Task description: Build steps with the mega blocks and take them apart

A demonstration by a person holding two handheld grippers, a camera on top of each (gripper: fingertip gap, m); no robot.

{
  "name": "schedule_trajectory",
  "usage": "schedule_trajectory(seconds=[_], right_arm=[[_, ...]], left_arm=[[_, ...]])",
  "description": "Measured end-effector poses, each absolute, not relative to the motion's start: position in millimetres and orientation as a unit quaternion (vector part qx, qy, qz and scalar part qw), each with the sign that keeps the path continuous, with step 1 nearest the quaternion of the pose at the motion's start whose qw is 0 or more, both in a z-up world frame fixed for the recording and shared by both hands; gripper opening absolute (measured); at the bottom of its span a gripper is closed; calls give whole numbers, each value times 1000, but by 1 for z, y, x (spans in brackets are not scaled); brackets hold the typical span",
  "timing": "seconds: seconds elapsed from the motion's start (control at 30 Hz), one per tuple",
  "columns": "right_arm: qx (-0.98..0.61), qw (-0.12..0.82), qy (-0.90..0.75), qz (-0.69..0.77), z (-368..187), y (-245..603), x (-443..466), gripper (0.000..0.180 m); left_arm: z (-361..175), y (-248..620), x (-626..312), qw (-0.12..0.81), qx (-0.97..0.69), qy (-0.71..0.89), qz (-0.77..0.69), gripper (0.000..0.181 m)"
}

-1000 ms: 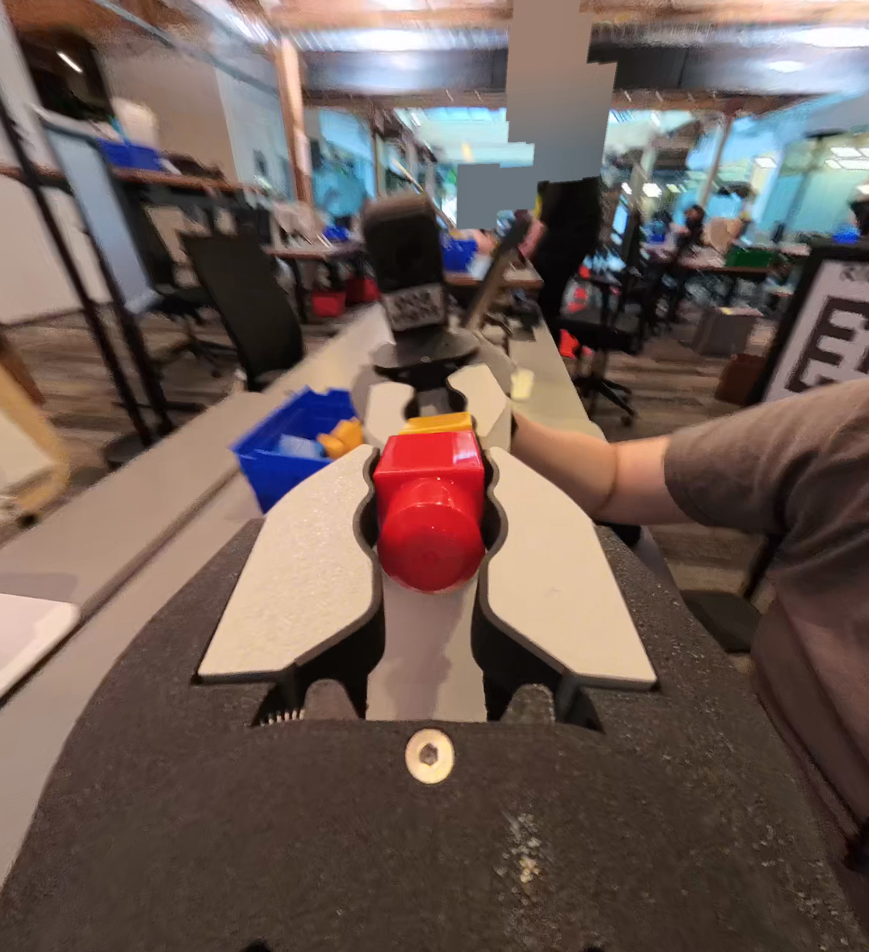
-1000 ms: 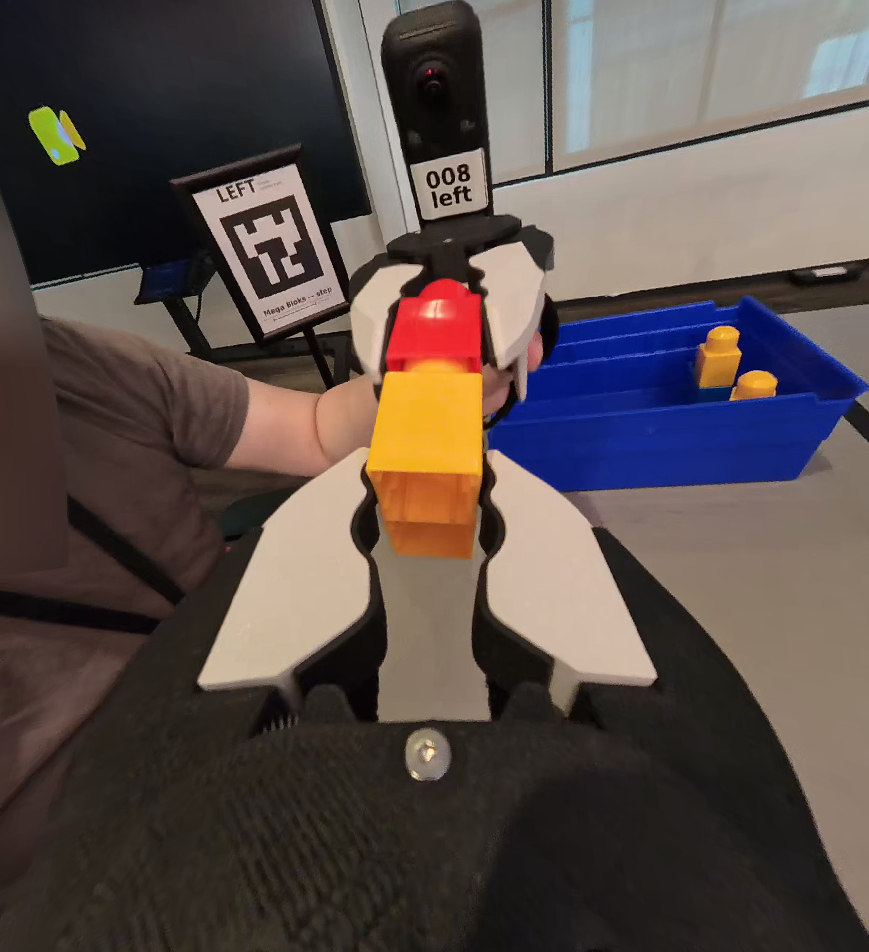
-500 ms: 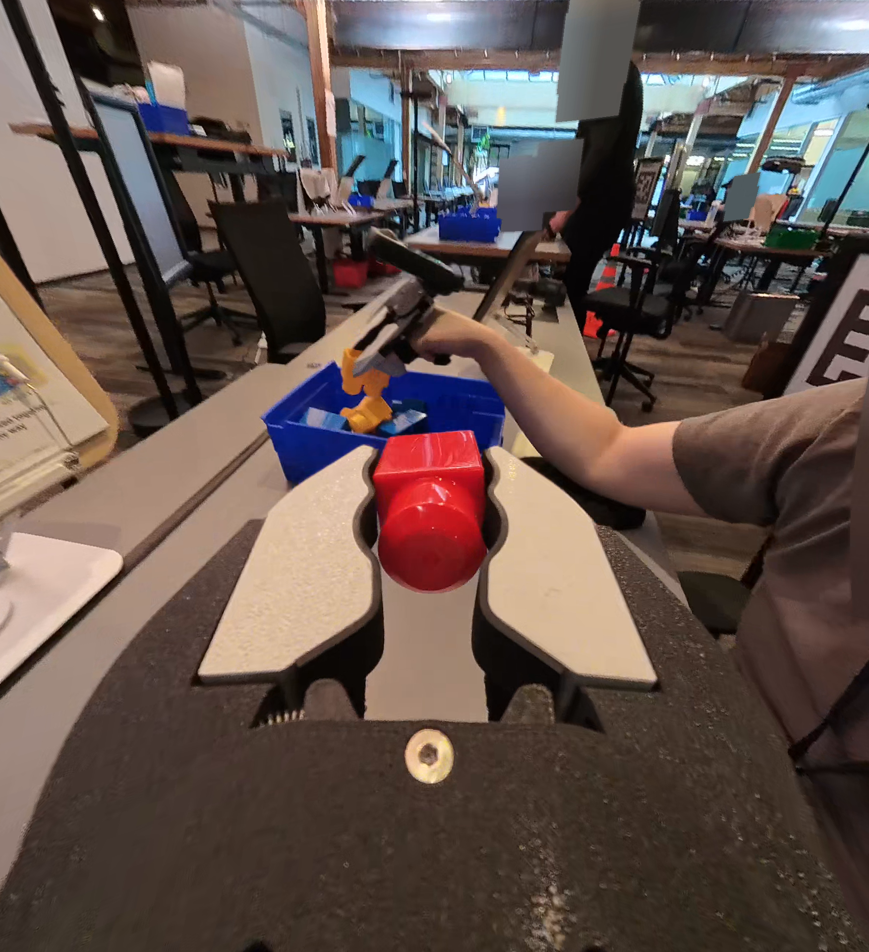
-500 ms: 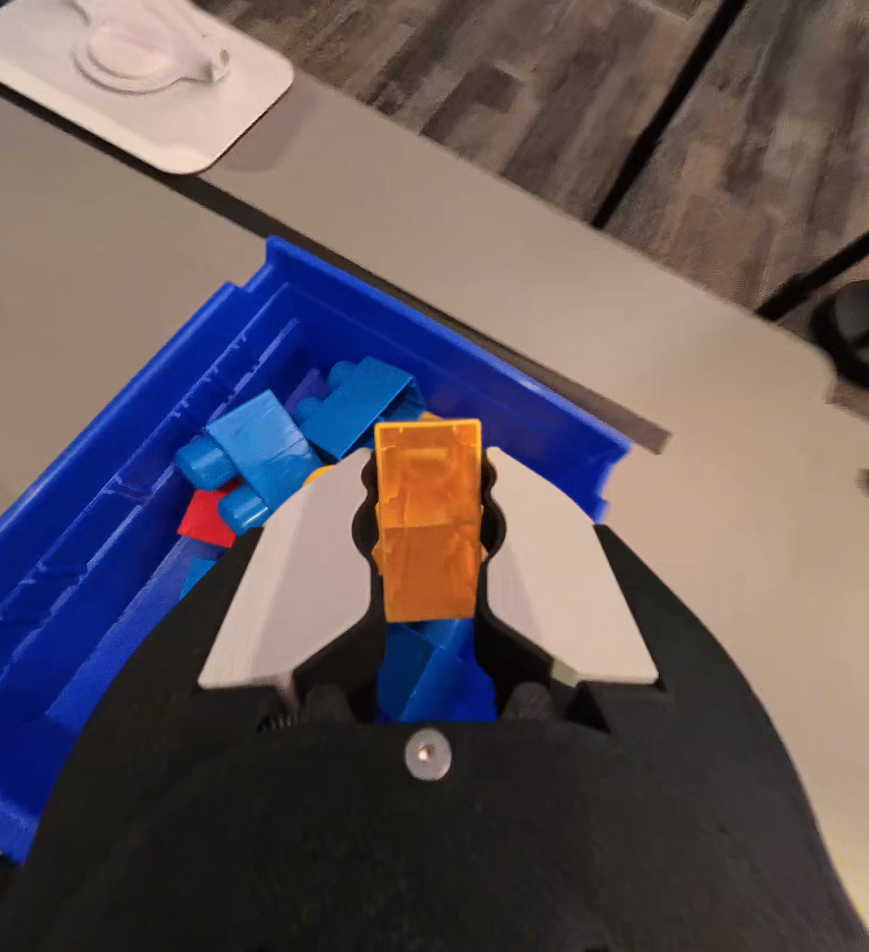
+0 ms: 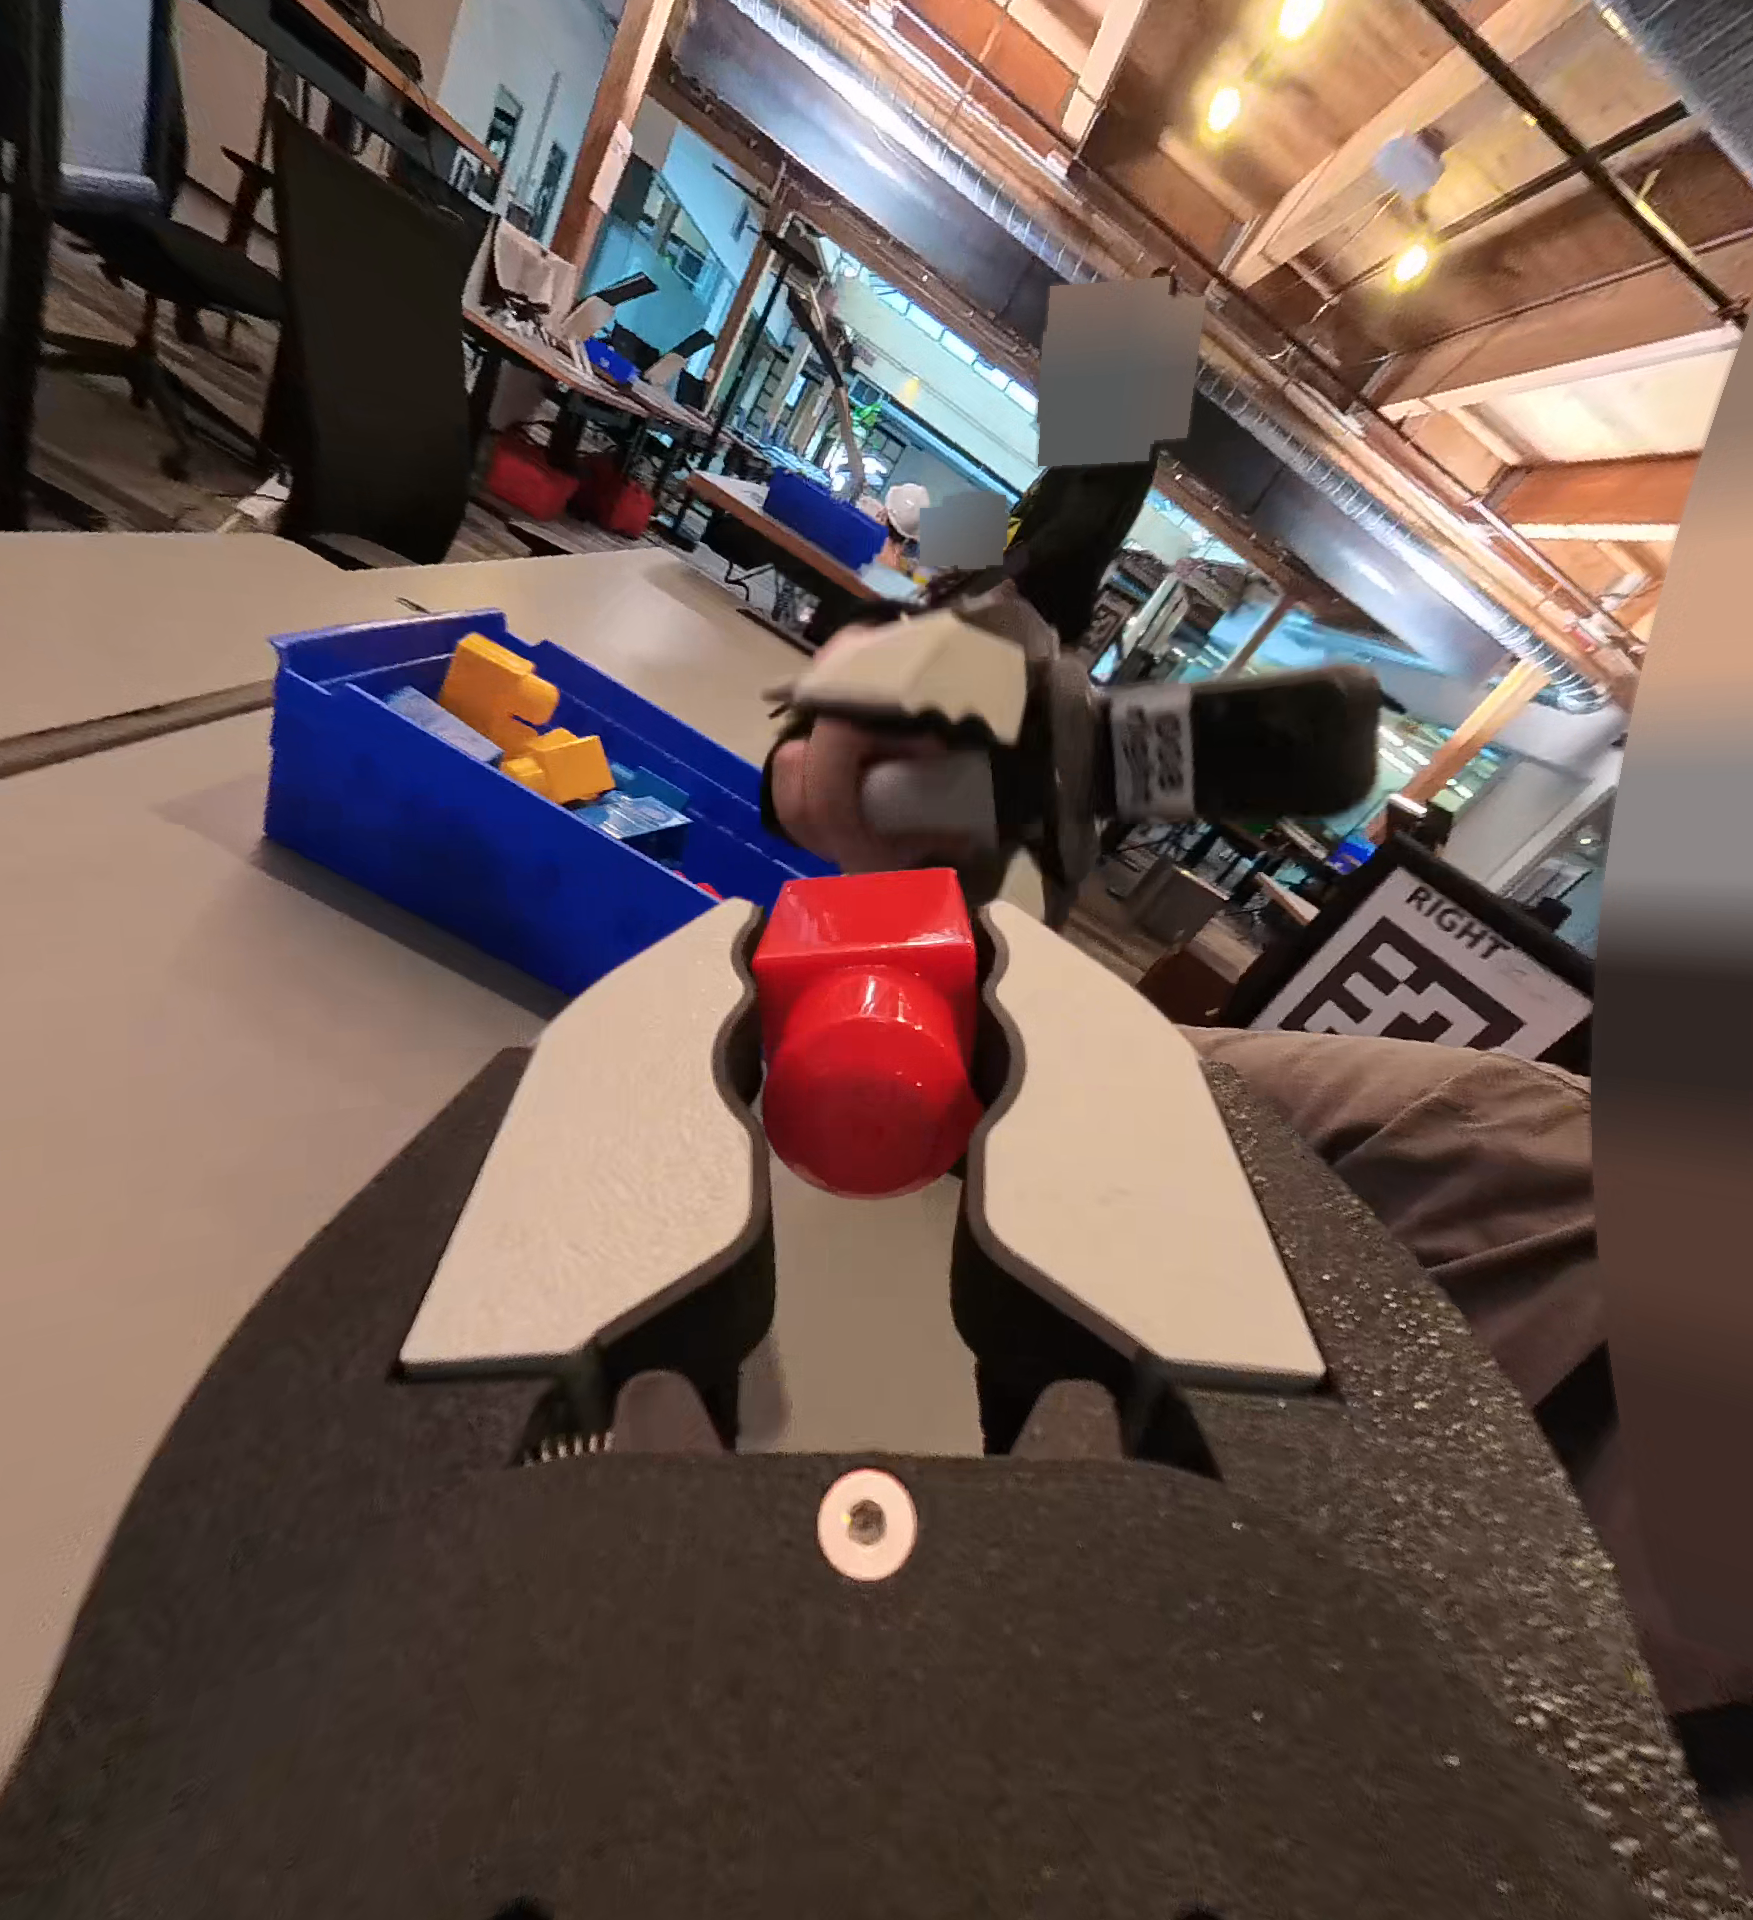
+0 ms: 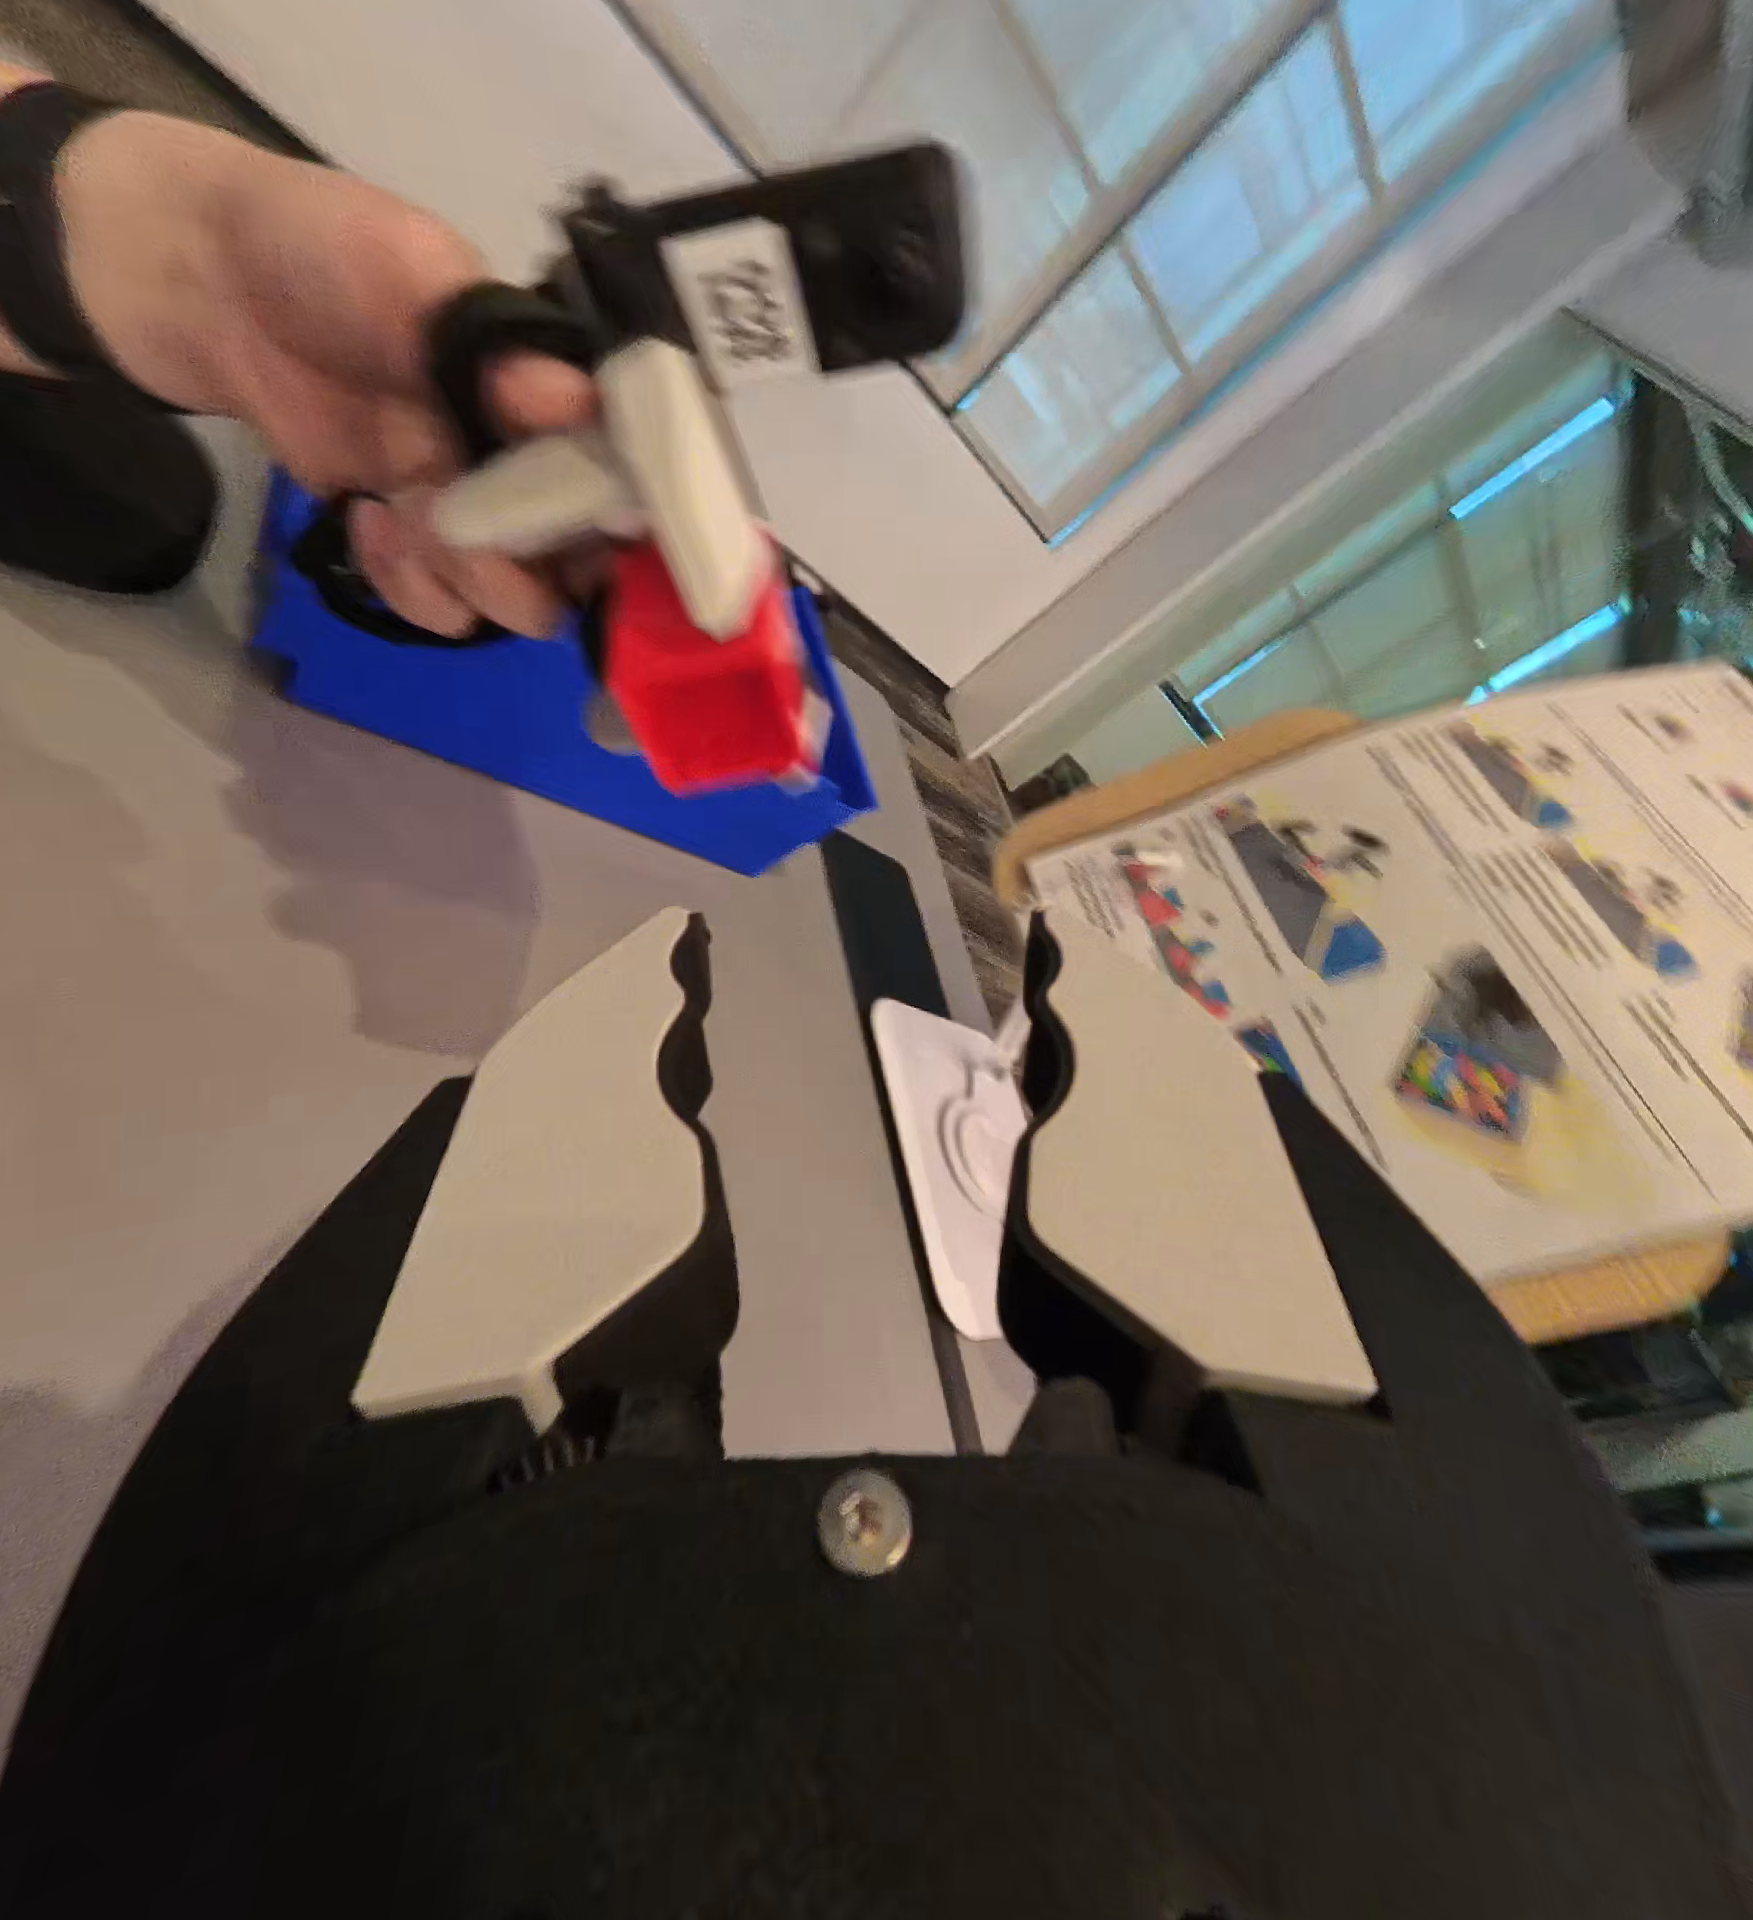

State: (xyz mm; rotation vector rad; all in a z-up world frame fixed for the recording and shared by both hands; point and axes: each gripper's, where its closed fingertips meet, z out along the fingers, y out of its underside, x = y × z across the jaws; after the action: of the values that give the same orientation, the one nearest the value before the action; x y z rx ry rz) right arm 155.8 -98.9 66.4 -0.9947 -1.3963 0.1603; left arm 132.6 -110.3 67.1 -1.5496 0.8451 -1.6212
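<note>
My left gripper (image 5: 867, 935) is shut on a red block (image 5: 864, 1023), its stud pointing back at the camera. The right wrist view shows that gripper (image 6: 706, 603) holding the same red block (image 6: 711, 696) in front of the blue bin (image 6: 498, 707). My right gripper (image 6: 861, 935) is open and empty, above the grey table (image 6: 176, 987). It also shows in the left wrist view (image 5: 913, 675), in a hand near the bin. The blue bin (image 5: 456, 821) holds yellow blocks (image 5: 519, 717) and blue blocks (image 5: 643, 816).
A board with printed instruction pictures (image 6: 1495, 956) stands at the right on a white base plate (image 6: 955, 1143). A black-and-white marker sign (image 5: 1412, 977) stands past the table's edge. A person's arm (image 6: 176, 281) and grey sleeve (image 5: 1402, 1143) are close by. My hands' fingertips stand some 5 cm from each other.
The right gripper carried the yellow block over the bin, opened and let it go; it is now empty and has swung away. The left gripper kept hold of the red block.
</note>
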Motion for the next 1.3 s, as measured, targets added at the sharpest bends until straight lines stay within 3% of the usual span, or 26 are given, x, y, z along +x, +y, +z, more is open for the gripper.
schedule_trajectory(seconds=[0.1, 0.17, 0.23, 0.33, 0.47, 0.6, 0.8, 1.0, 1.3], right_arm=[[-407, 664, -625, 46, 55, -117, 124, 62], [-401, 662, -630, 63, 53, -125, 118, 40], [-408, 647, -642, 50, 55, -123, 127, 37], [-473, 629, -616, 17, 83, -96, 184, 37], [-718, 453, -528, 37, 46, -51, 324, 36], [-855, 337, -395, -17, -22, -6, 441, 37], [-887, 337, -317, -20, -56, 35, 468, 39], [-844, 432, -313, -50, -5, 37, 455, 51], [-836, 425, -342, -63, -4, 34, 434, 51]], left_arm=[[61, -119, 143, 341, -604, 334, -639, 37], [61, -124, 148, 339, -599, 341, -640, 37], [67, -125, 145, 342, -597, 352, -635, 51], [89, -107, 114, 410, -604, 346, -589, 58], [116, -72, 46, 540, -634, 312, -458, 55], [123, -56, -5, 570, -672, 271, -387, 54], [98, -30, -54, 549, -743, 225, -310, 54], [30, 20, -132, 503, -835, 161, -153, 58], [-41, 72, -94, 499, -820, 220, -174, 54]])
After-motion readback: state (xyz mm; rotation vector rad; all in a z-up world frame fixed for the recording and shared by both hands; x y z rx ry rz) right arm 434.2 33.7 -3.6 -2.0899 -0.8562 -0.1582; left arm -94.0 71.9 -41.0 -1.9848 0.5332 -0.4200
